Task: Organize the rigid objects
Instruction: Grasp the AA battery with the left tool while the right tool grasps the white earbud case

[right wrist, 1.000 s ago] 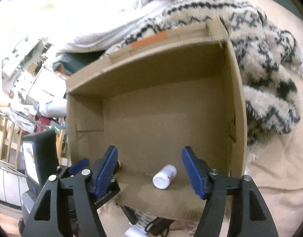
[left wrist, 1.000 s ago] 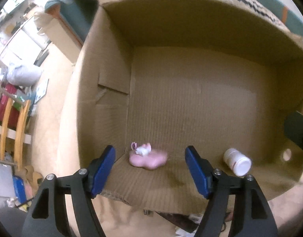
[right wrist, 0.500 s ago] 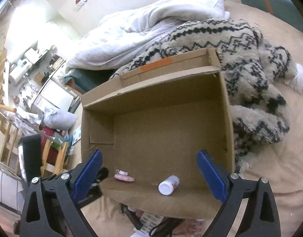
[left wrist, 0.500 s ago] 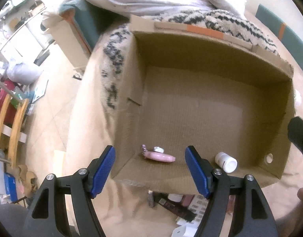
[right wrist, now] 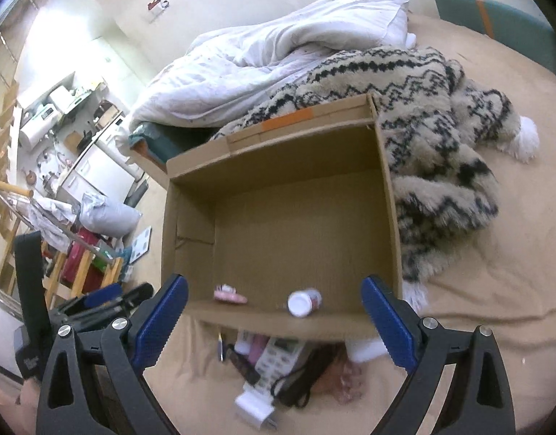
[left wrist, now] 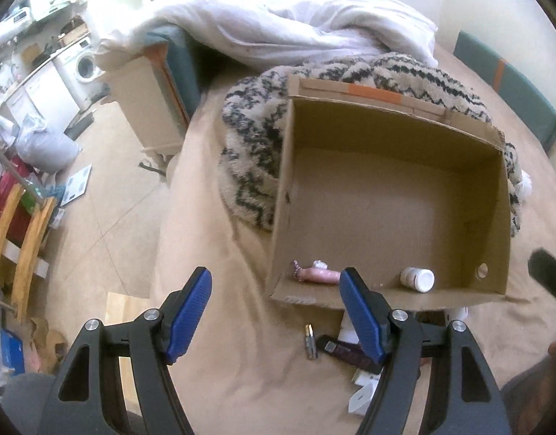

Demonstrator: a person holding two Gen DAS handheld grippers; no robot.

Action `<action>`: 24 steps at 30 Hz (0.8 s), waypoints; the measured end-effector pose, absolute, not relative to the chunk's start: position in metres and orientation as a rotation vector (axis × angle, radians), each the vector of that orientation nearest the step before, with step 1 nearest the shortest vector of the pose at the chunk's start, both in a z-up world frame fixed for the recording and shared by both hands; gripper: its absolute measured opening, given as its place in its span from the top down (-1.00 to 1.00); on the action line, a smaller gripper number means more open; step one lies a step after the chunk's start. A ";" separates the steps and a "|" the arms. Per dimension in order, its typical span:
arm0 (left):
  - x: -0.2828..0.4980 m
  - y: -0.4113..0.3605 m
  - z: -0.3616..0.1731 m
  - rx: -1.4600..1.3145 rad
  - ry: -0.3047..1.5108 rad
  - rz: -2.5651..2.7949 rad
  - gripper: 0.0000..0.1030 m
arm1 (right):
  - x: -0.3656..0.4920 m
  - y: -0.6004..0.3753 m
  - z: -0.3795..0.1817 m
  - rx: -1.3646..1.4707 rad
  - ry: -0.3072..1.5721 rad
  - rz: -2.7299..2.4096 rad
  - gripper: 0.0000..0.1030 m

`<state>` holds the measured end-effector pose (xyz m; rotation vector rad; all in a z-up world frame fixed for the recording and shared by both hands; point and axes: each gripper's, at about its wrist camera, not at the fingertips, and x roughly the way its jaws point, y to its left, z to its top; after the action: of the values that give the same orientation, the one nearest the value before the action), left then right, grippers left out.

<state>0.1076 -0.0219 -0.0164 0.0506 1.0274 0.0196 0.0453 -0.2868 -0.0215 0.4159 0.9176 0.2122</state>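
From the left wrist view, the left gripper (left wrist: 276,295) hangs over the tan bed sheet (left wrist: 220,326) with its blue pads partly apart and nothing between them. Ahead and to its right stands an open cardboard box (left wrist: 502,217). Inside, along the near wall, a pink toy (left wrist: 319,274) lies toward the left corner and a white bottle (left wrist: 417,279) lies on its side further right, the two well apart. In front of the box, on the sheet, lie a small brass-coloured tube (left wrist: 310,340) and a dark flat packet (left wrist: 345,353), partly hidden by the right-hand finger. A black-and-cream patterned blanket (left wrist: 249,159) lies against the box's left and far sides, with a white duvet (left wrist: 278,25) behind it.

From the right wrist view, the right gripper (right wrist: 276,320) stands wide open and holds nothing; its jaws have just been opening. The box (right wrist: 390,195) sits straight ahead, with the toy (right wrist: 229,294) and the bottle (right wrist: 303,302) near its front wall. Below the front wall, a jumble of small items lies on the sheet: a white remote-like slab (right wrist: 278,362), a black cable (right wrist: 303,380) and a white plug (right wrist: 254,407). The left gripper (right wrist: 107,304) shows at the lower left edge, beside the box.
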 end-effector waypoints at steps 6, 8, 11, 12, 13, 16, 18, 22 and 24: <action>0.089 -0.005 -0.021 0.008 1.020 0.011 -0.37 | 0.026 -0.291 -0.031 0.431 0.954 0.178 -0.99; 0.085 -0.002 -0.027 0.013 1.026 0.011 -0.37 | 0.023 -0.290 -0.038 0.439 0.983 0.173 -0.99; 0.083 0.003 -0.043 0.008 1.048 0.014 -0.37 | 0.024 -0.291 -0.051 0.460 1.032 0.161 -0.99; 0.082 0.005 -0.047 0.000 1.063 0.014 -0.37 | 0.025 -0.291 -0.055 0.461 1.049 0.150 -0.99; 0.083 0.008 -0.054 -0.017 1.092 0.014 -0.37 | 0.026 -0.292 -0.060 0.465 1.069 0.131 -0.99; 0.087 0.018 -0.064 -0.075 1.149 0.022 -0.37 | 0.035 -0.299 -0.083 0.458 1.168 0.056 -0.99; 0.089 0.023 -0.068 -0.096 1.162 0.043 -0.37 | 0.044 -0.302 -0.100 0.445 1.251 0.027 -0.89; 0.093 0.028 -0.076 -0.126 1.193 0.061 -0.37 | 0.064 -0.306 -0.133 0.439 1.390 0.005 -0.62; 0.093 0.030 -0.079 -0.140 1.212 0.059 -0.37 | 0.072 -0.309 -0.142 0.458 1.415 0.011 -0.56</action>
<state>0.0929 0.0301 -0.0787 -0.1403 1.2125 0.0595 0.0724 -0.3089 -0.1424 0.4576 1.4152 0.0106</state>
